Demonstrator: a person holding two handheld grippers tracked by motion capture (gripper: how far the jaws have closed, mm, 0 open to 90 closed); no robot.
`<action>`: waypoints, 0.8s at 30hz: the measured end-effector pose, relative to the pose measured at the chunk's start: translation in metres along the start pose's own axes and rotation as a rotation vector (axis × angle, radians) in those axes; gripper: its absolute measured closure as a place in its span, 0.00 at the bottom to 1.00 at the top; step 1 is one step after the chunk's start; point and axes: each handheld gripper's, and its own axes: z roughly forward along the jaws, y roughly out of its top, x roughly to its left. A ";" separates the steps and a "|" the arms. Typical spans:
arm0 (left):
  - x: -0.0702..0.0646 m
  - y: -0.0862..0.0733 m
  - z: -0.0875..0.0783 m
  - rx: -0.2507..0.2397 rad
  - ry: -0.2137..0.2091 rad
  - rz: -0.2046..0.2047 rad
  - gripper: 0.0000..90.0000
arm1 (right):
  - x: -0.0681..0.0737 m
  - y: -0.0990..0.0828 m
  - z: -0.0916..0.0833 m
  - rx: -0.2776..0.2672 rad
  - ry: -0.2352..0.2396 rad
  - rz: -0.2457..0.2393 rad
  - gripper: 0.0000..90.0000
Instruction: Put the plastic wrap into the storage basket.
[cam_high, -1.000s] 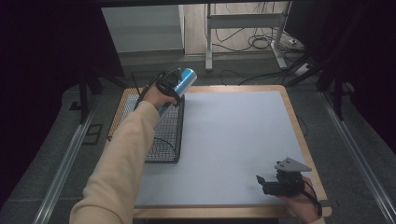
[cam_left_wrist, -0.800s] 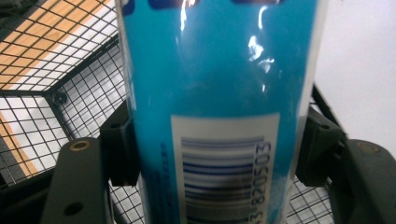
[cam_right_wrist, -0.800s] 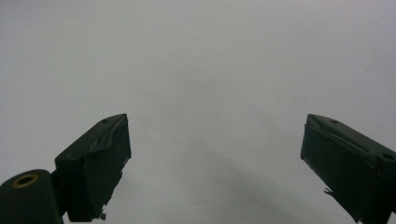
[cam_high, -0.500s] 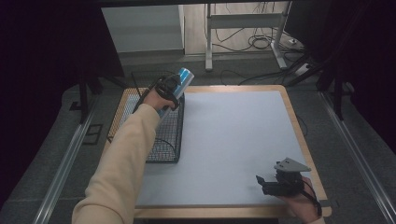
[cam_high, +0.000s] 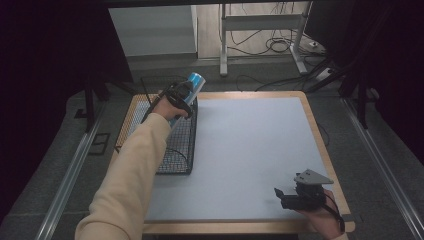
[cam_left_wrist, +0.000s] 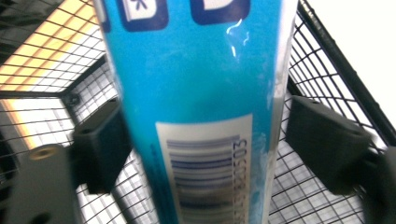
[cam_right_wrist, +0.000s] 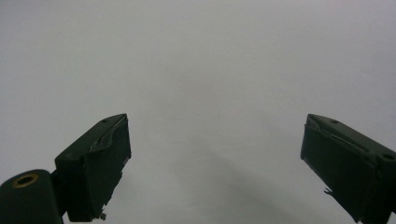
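Observation:
A blue can (cam_high: 194, 81) with a white barcode label (cam_left_wrist: 205, 177) hangs tilted over the far end of a black wire basket (cam_high: 176, 150). My left gripper (cam_high: 181, 94) is around its lower part. Its jaws have just been opening. In the left gripper view (cam_left_wrist: 212, 147) the can (cam_left_wrist: 196, 84) stands between them, against the left pad (cam_left_wrist: 100, 149), with a thin gap at the right pad (cam_left_wrist: 327, 144). My right gripper (cam_high: 279, 193) rests near the table's front right corner, open, with nothing but white surface between its jaws (cam_right_wrist: 215, 158).
The basket stands along the left side of a white mat (cam_high: 250, 145) on a wood-edged table (cam_high: 320, 145). Past the far edge are a desk frame (cam_high: 260, 22) and floor cables (cam_high: 280, 47).

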 end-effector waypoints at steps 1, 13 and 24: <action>-0.001 -0.001 -0.002 -0.006 0.018 0.002 0.16 | 0.000 0.000 0.000 0.001 0.000 -0.001 0.09; -0.009 -0.026 -0.046 -0.191 -0.120 -0.051 0.13 | 0.001 0.000 -0.001 0.000 -0.003 0.000 0.09; -0.036 -0.047 -0.078 -0.251 -0.225 0.003 0.16 | 0.005 0.002 0.000 -0.001 0.002 -0.006 0.09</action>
